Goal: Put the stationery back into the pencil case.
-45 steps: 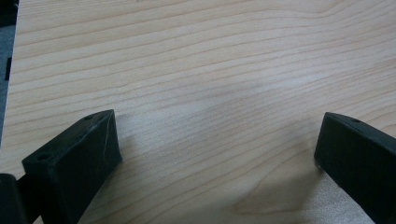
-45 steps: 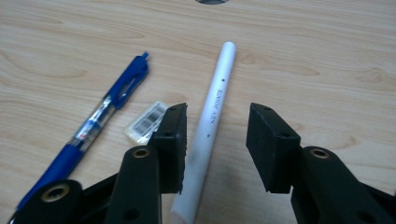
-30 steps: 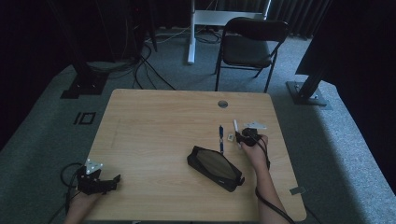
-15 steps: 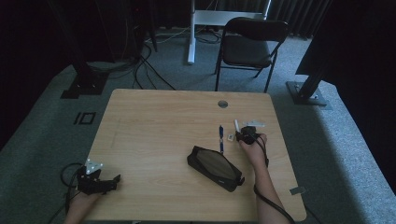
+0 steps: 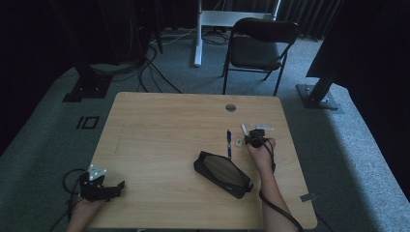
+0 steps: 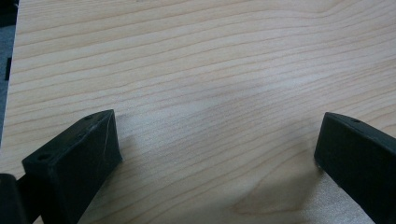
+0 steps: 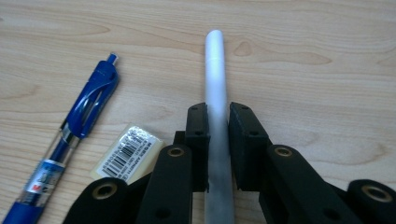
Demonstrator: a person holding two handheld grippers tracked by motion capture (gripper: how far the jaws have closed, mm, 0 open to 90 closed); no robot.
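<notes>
The pale wooden tabletop [image 5: 159,130] stood on grey carpet with a black folding chair [image 5: 258,43] beyond its far edge. The left hand-held gripper [image 5: 107,187] rested at the near left corner, jaws spread over bare wood. At far right, the right hand-held gripper [image 7: 217,140] had just been closing and pinched a white pen [image 7: 217,88], lying beside an eraser [image 7: 127,153] and a blue pen [image 7: 74,135].

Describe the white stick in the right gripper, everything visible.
The slim white cylindrical stick looks smooth and matte, maybe plastic, with a rounded far end. It lies flat on the light wooden table, running straight between the right gripper jaws, which have just been closing and now press both its sides. Its near end is hidden under the gripper.
</notes>
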